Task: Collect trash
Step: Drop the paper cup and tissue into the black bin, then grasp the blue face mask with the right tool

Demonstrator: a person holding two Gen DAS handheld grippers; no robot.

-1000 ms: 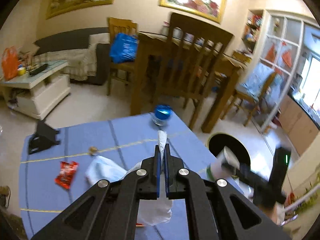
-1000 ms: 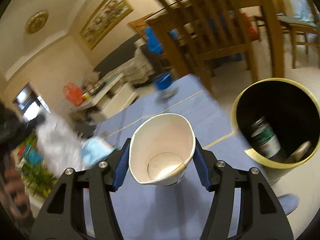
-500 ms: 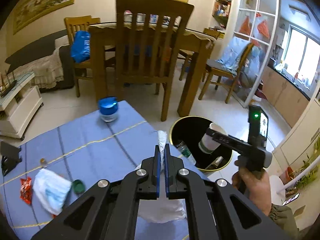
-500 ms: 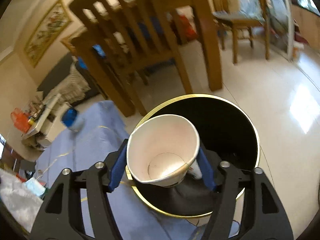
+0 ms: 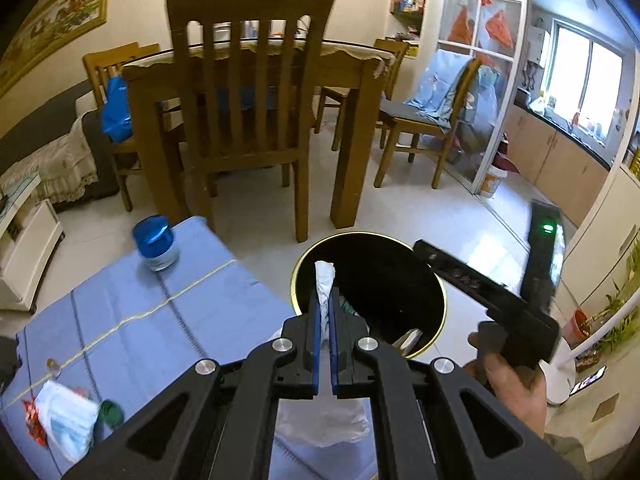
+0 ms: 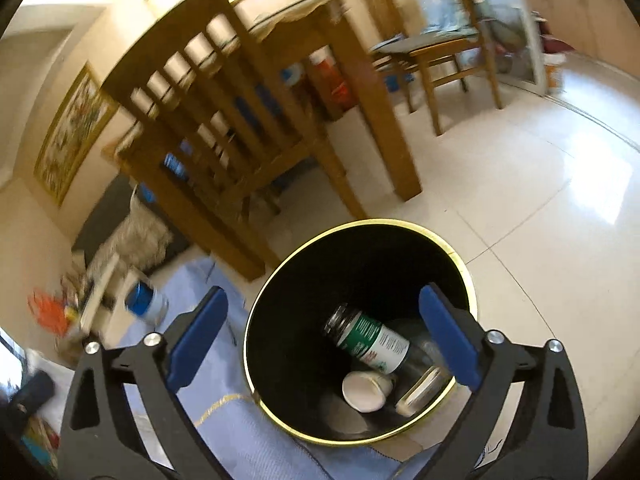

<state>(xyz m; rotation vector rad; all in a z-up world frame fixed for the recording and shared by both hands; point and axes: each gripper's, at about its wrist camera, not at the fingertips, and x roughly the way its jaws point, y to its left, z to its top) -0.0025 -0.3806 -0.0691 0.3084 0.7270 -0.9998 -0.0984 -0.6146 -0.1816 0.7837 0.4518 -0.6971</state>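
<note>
The left gripper (image 5: 325, 312) is pinched tight on a white plastic bag (image 5: 323, 420), whose bulk hangs under the fingers while a twisted end sticks up past the tips, over the near rim of the black bin (image 5: 434, 284) with its gold edge. The right gripper (image 6: 322, 334) is spread wide and holds nothing; its blue pads (image 6: 448, 334) stand on either side of the bin's mouth (image 6: 360, 248), above it. Down in the bin lie a white paper cup (image 6: 366, 390) on its side, a bottle with a green and white label (image 6: 370, 340) and what looks like a clear glass jar (image 6: 420, 390), though the dark interior makes that hard to confirm. In the left wrist view the person's right hand (image 5: 508, 380) grips the other tool's handle at the right, beside the bin. To the left of the bin, a blue cloth (image 5: 160, 320) covers the low surface; near its left edge sit a crumpled face mask (image 5: 66, 416), a red wrapper (image 5: 34, 420) touching it and a green bottle cap (image 5: 111, 410) just beside it. Farther along the cloth, at its far corner, stands a jar with a blue lid (image 5: 154, 242). Beyond, on the tiled floor, a wooden chair (image 5: 248, 100) is pushed against a dining table (image 5: 356, 72).
</note>
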